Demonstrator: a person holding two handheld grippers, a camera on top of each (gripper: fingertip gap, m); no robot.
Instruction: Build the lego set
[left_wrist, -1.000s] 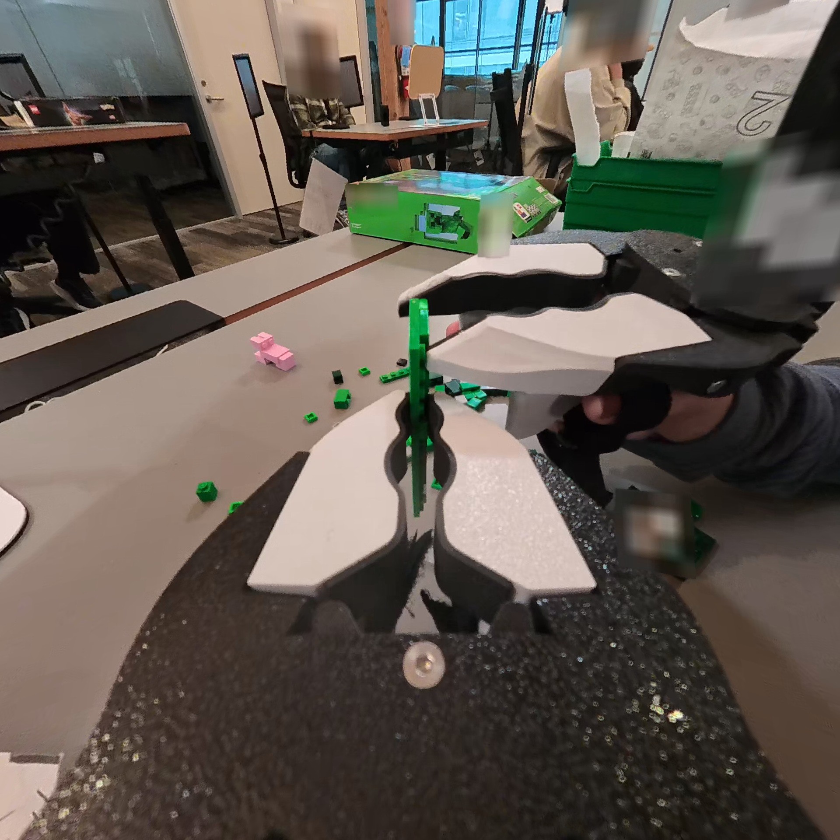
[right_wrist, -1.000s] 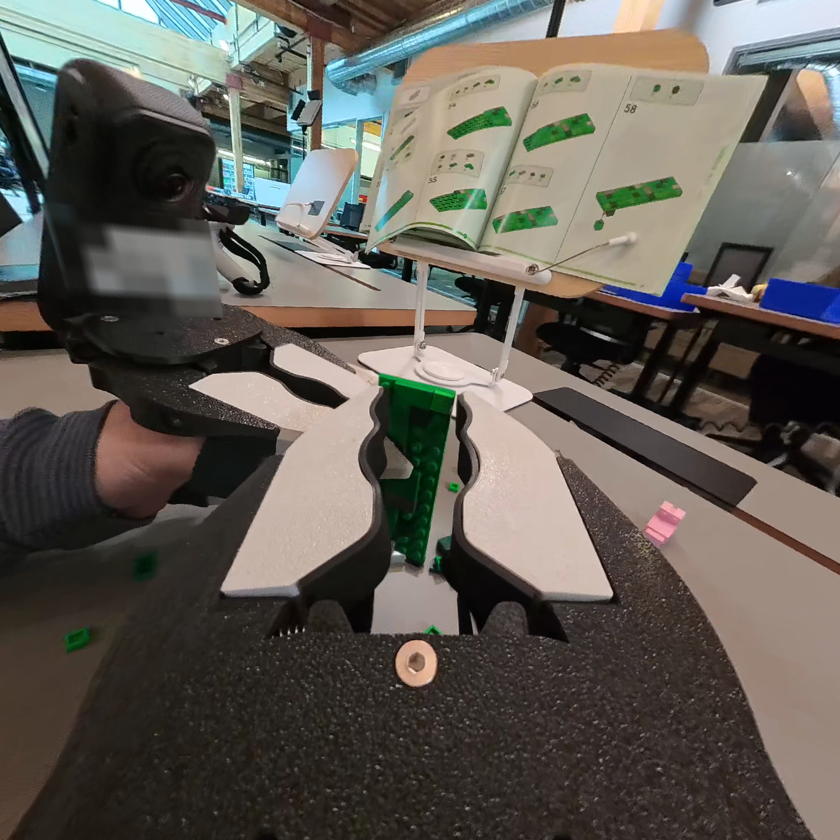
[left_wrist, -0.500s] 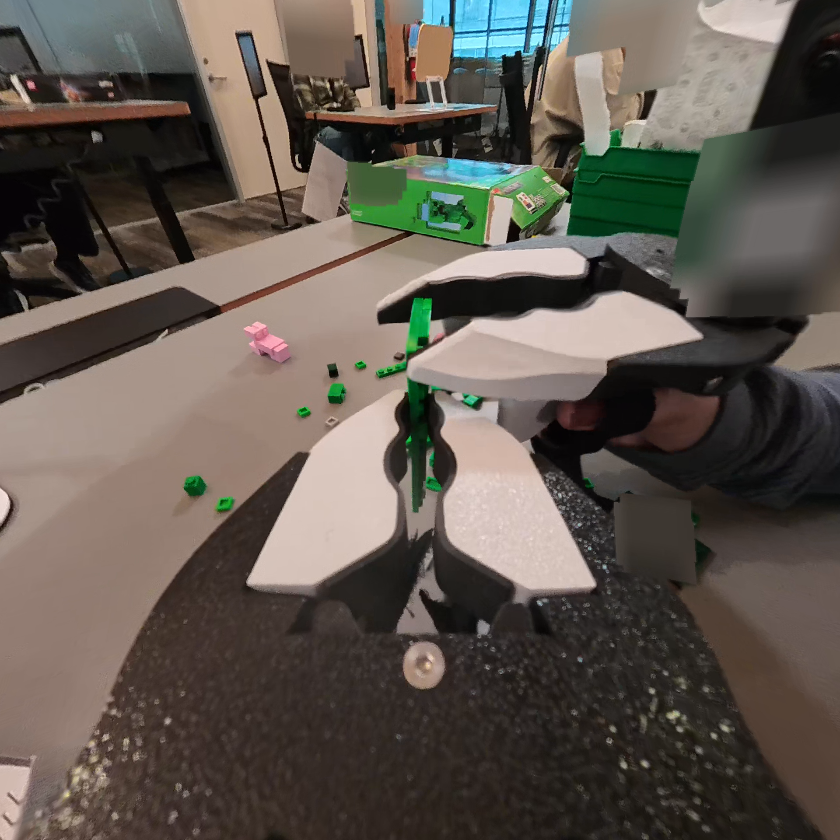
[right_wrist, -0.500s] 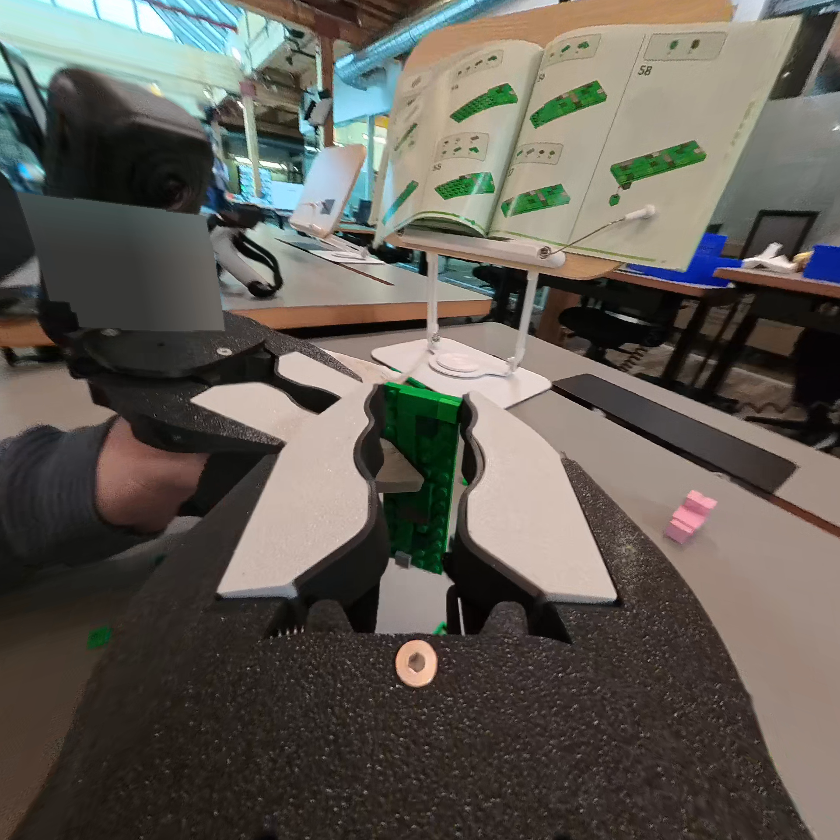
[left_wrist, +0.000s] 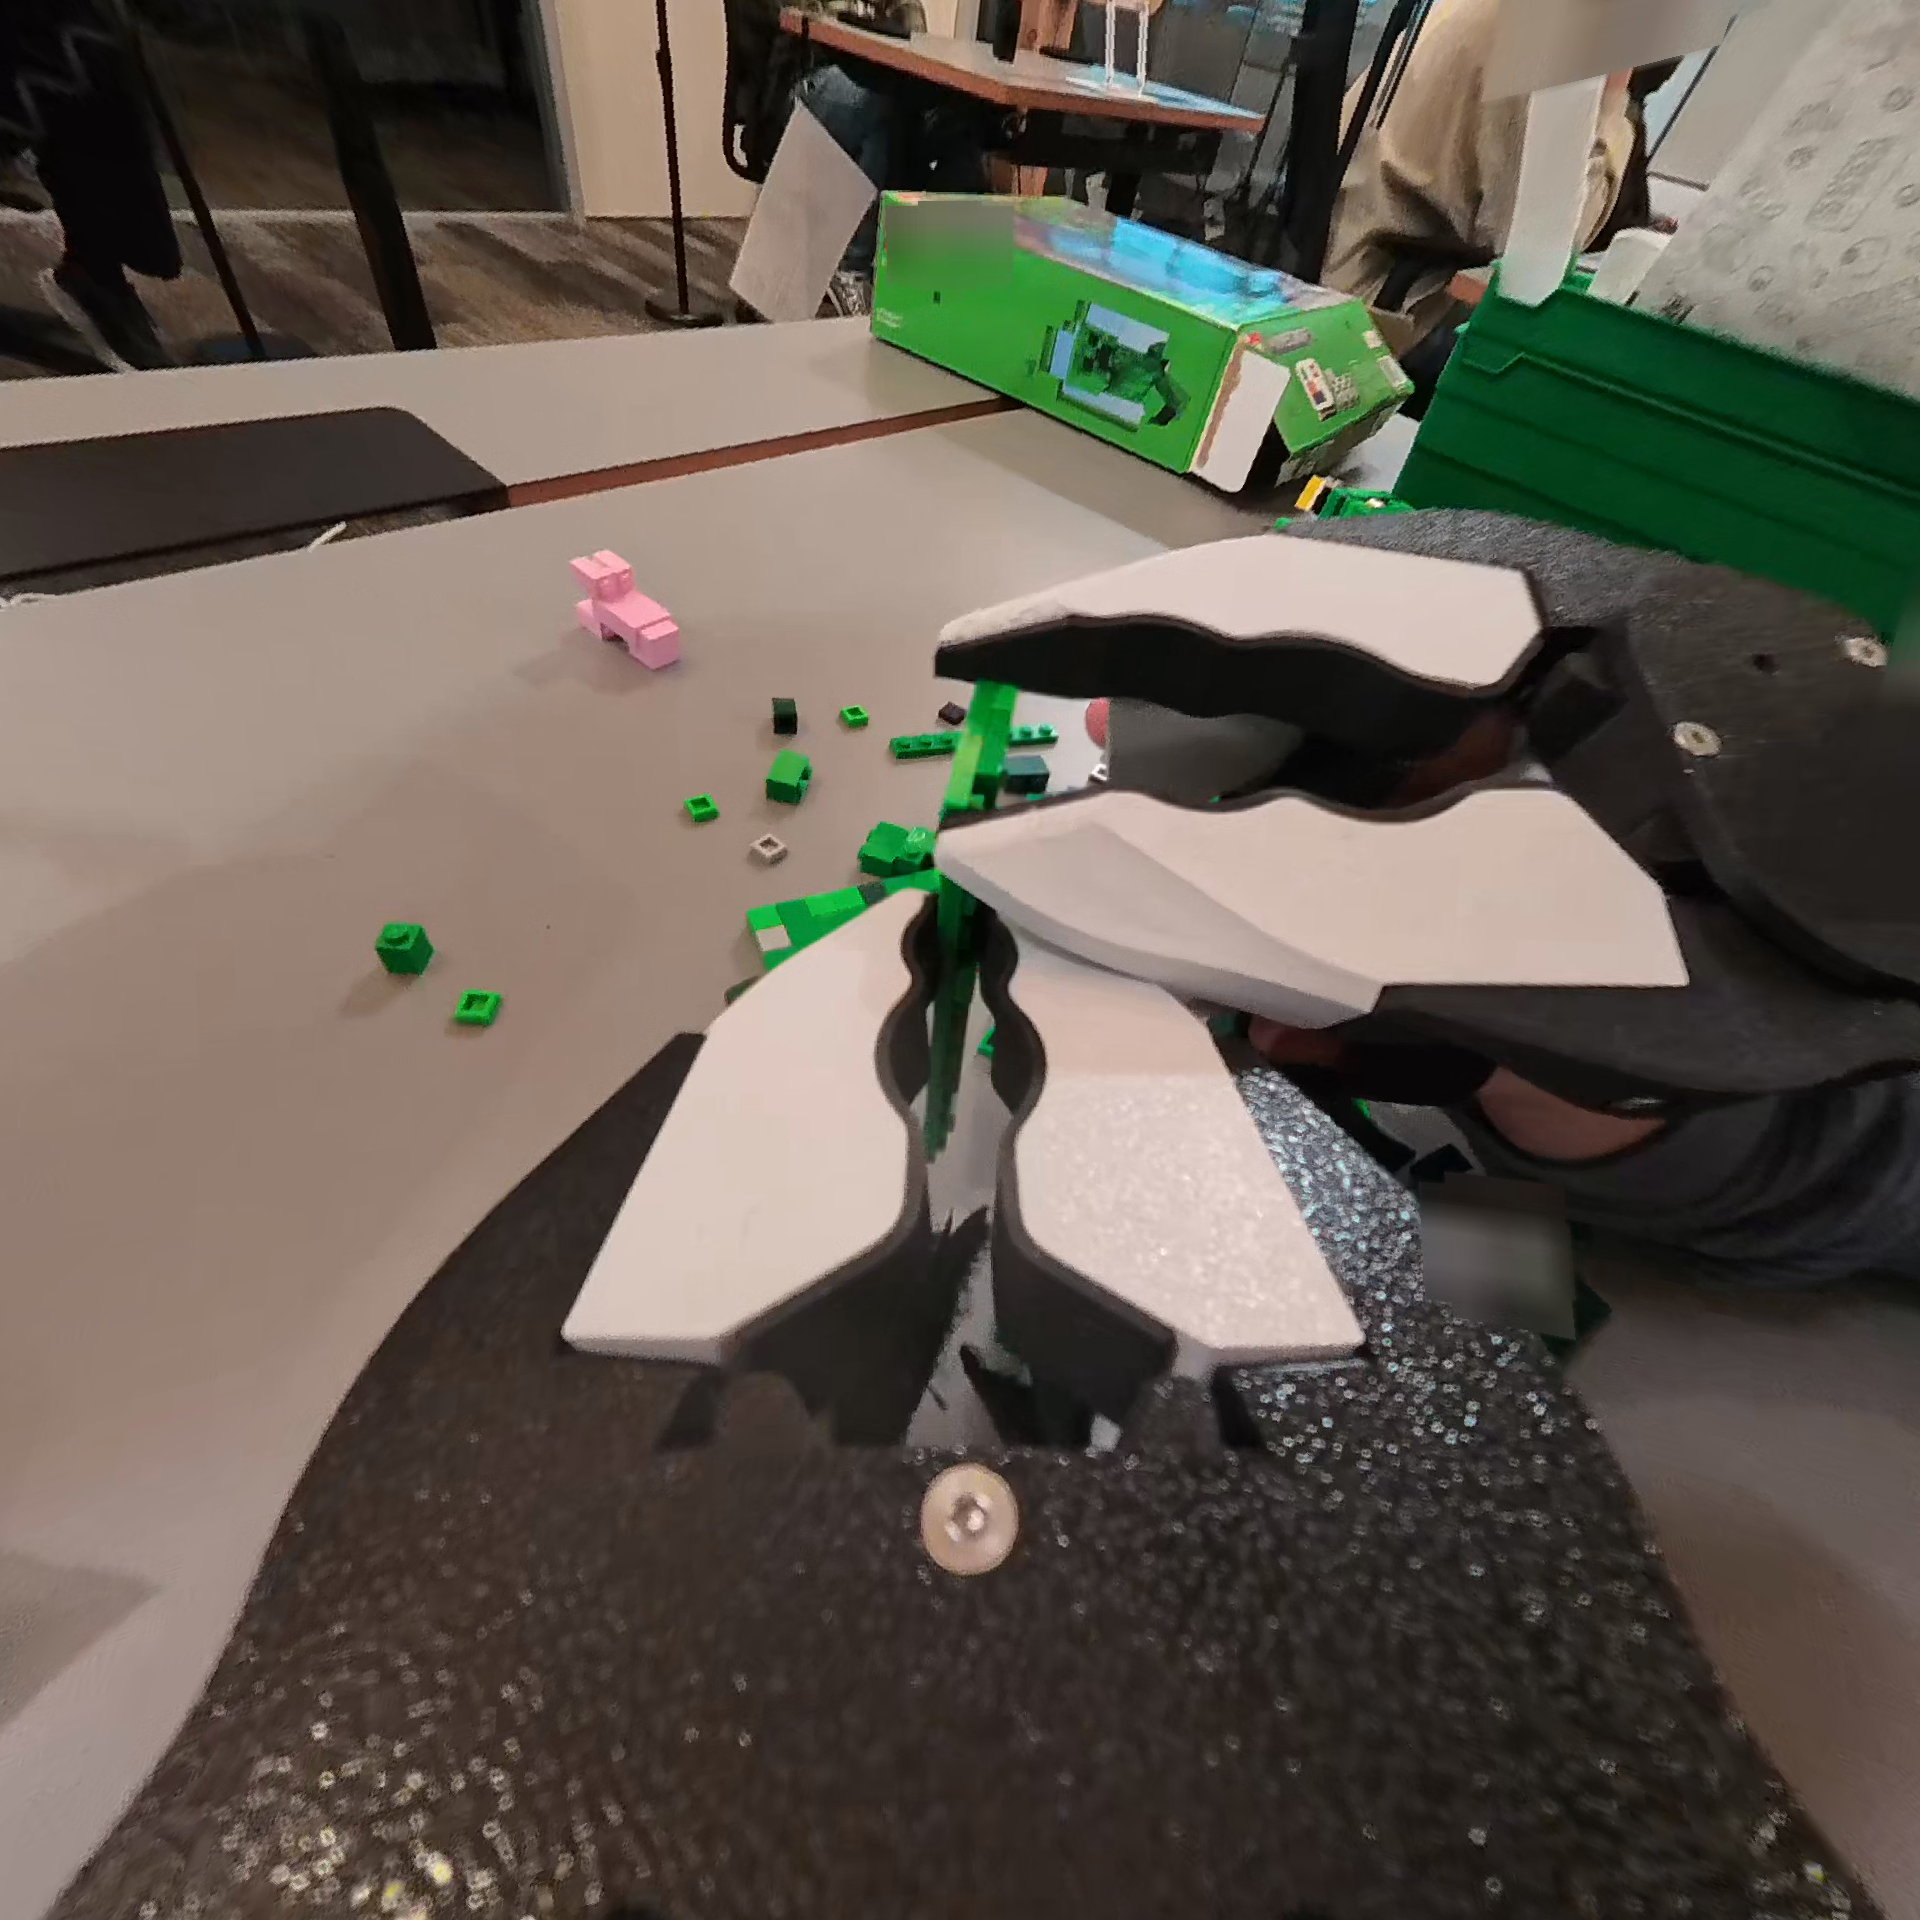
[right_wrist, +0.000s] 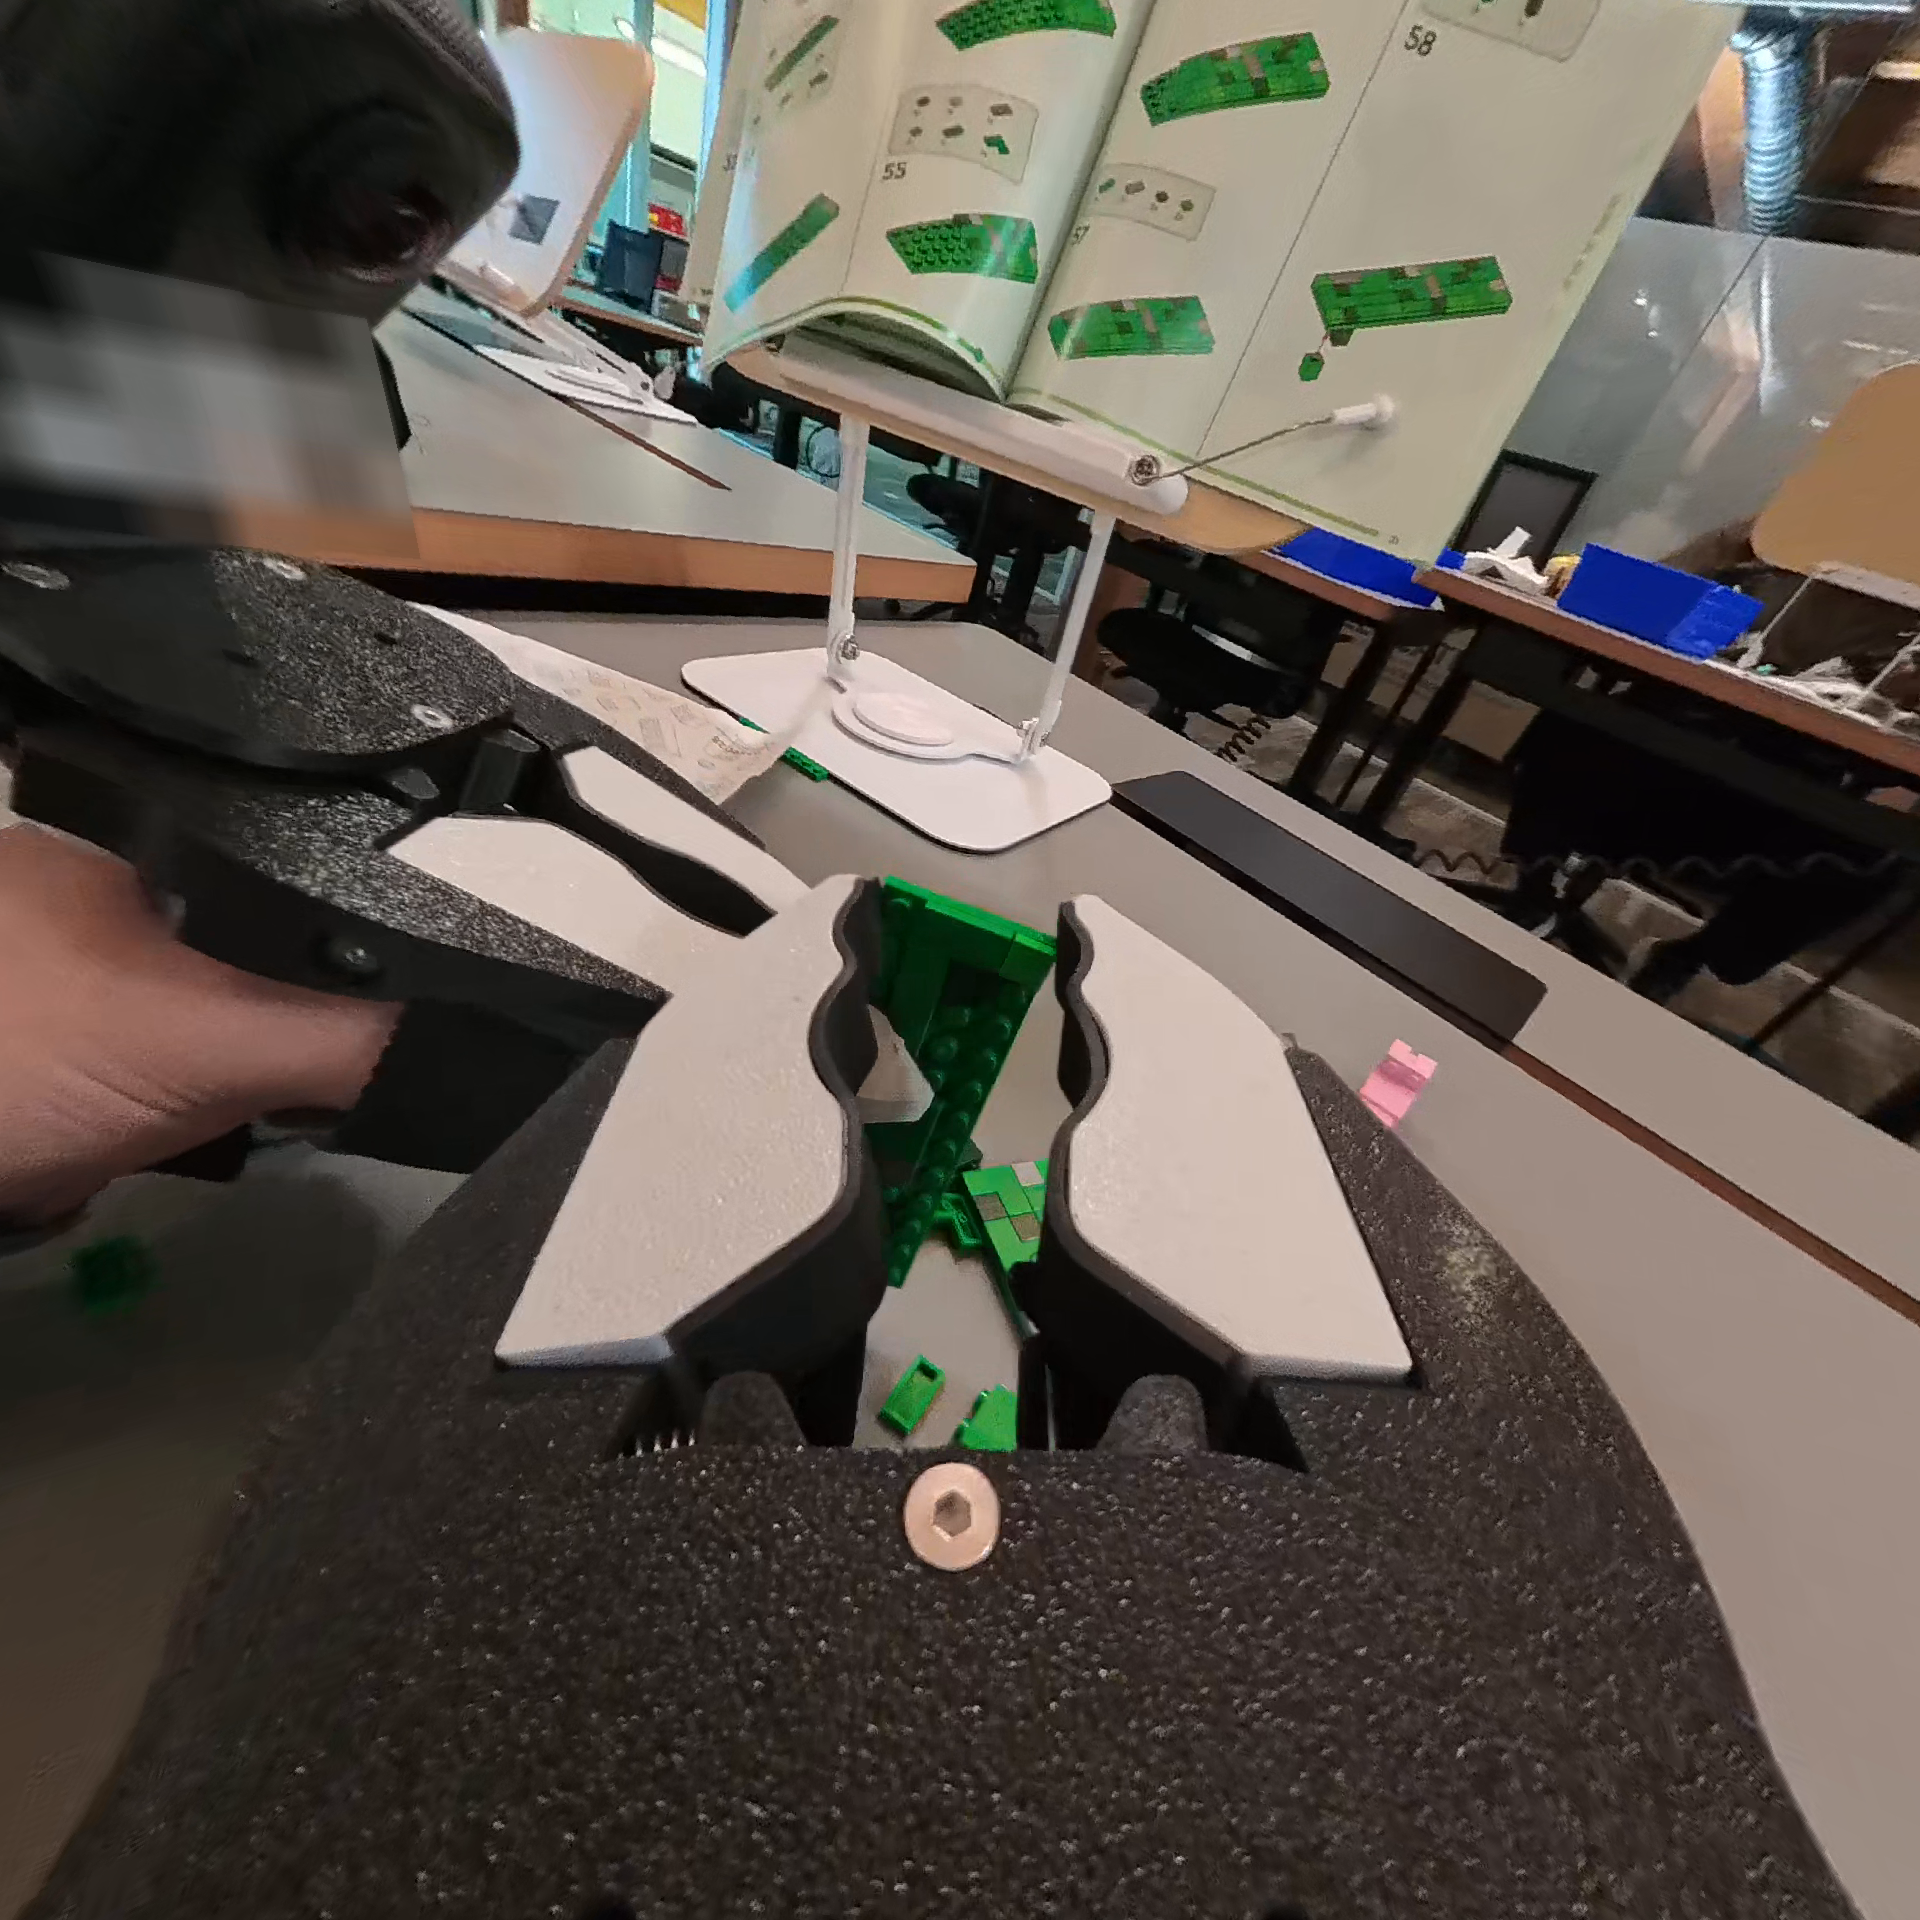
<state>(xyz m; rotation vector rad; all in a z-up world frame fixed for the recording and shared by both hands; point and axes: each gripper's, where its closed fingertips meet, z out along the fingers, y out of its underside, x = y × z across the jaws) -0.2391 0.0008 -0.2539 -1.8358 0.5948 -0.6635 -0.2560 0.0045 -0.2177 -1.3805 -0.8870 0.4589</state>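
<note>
Left gripper (left_wrist: 951, 914) fingers clamped on upright green plate assembly (left_wrist: 971, 790), right gripper (right_wrist: 956, 914) fingers spread around it, loose green pieces (left_wrist: 790, 774) on grey table (left_wrist: 260, 790), pink pig (left_wrist: 623, 611) beyond.

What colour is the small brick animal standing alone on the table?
Pink; the small pink brick animal shows best in the left wrist view.

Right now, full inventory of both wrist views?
green plate assembly: one, green, held on edge between both grippers
loose bricks: several, mostly green, scattered on the table
pink pig figure: one, pink, far on the table
set box: one, green, far table edge
green bin: one, right of the box
instruction booklet: one, open on a white stand
table: one, grey
left hand-held gripper: shut on the assembly
right hand-held gripper: jaws wider, flanking the assembly
</note>
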